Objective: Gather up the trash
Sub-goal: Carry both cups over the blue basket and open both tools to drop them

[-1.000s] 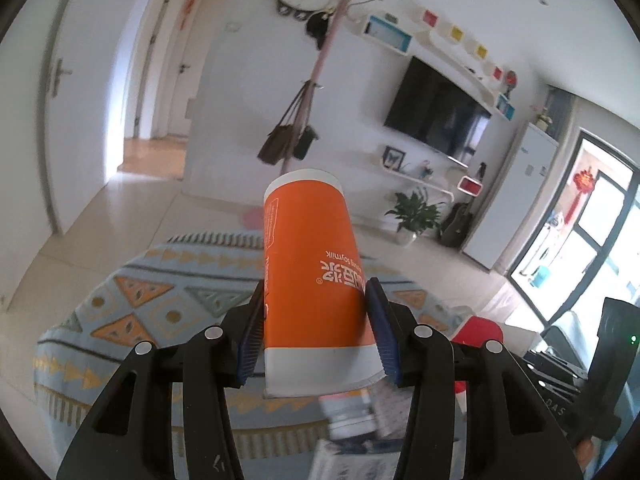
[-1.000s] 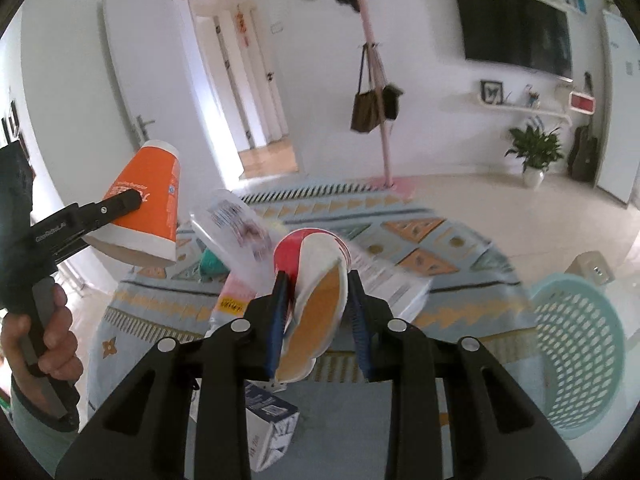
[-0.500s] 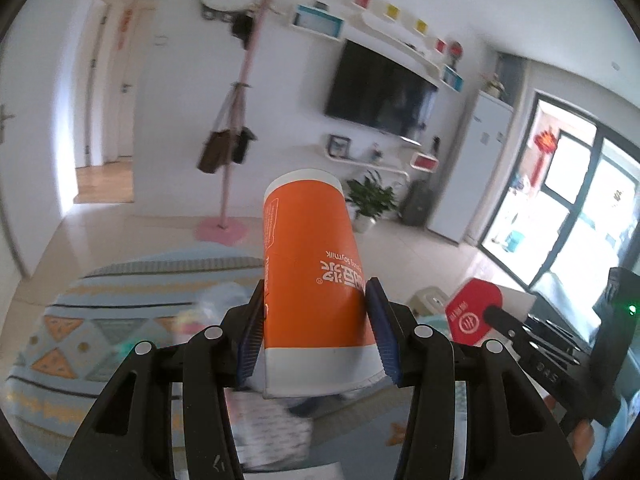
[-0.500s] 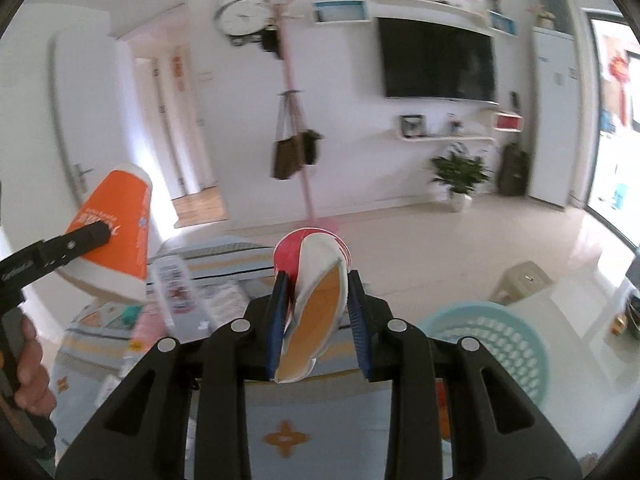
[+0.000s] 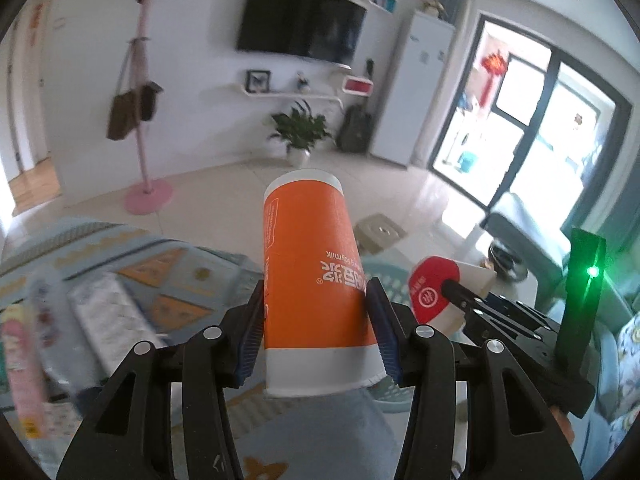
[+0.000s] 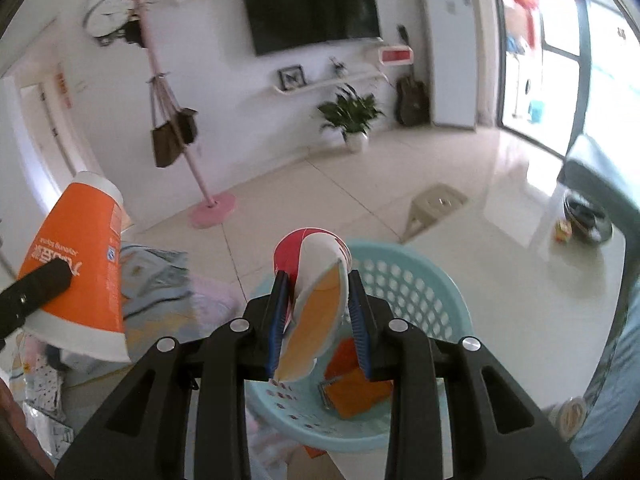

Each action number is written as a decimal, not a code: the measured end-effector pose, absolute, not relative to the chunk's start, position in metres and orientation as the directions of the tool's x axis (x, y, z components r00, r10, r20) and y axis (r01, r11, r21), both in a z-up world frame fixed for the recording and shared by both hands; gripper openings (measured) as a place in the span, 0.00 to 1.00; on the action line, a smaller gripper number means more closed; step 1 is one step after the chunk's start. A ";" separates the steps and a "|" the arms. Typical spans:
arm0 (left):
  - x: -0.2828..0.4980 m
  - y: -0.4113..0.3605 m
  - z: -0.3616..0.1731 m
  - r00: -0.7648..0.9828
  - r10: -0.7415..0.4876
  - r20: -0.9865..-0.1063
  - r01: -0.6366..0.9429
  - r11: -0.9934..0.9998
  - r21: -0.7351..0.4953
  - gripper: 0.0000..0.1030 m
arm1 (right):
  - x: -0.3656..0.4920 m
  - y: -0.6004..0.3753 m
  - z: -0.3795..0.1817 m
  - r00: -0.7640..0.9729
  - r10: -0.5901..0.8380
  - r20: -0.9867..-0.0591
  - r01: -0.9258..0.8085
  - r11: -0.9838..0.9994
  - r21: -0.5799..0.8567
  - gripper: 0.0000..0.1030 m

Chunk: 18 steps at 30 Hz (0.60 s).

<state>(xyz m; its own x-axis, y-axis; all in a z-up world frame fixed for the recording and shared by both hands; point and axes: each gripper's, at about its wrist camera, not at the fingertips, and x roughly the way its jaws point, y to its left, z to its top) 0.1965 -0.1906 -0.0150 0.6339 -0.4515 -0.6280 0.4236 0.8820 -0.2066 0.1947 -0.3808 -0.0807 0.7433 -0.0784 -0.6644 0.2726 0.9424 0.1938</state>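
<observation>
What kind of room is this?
It looks like a living room in someone's home. A big TV hangs on the wall, a potted plant stands below the shelves, and a pink coat rack holds bags.

At the lower centre of the frame, the right gripper (image 6: 318,320) clamps a squashed red-and-white paper cup (image 6: 316,304) above a light blue perforated basket (image 6: 416,292) holding orange scraps (image 6: 356,388). At the left edge, the left gripper's finger (image 6: 38,286) presses an orange cup (image 6: 80,268).
</observation>
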 end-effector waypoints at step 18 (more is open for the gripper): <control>0.199 -0.209 -0.046 0.588 -0.445 -0.675 0.447 0.875 -0.188 0.76 | 0.189 -0.413 -0.129 0.684 -0.059 -0.727 0.359 0.895 0.265 0.58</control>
<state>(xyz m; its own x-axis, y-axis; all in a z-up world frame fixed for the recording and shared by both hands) 0.1990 -0.2087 -0.0465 0.5882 -0.4452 -0.6752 0.4467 0.8748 -0.1877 0.1888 -0.4131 -0.1288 0.6840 -0.0586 -0.7271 0.3588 0.8949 0.2654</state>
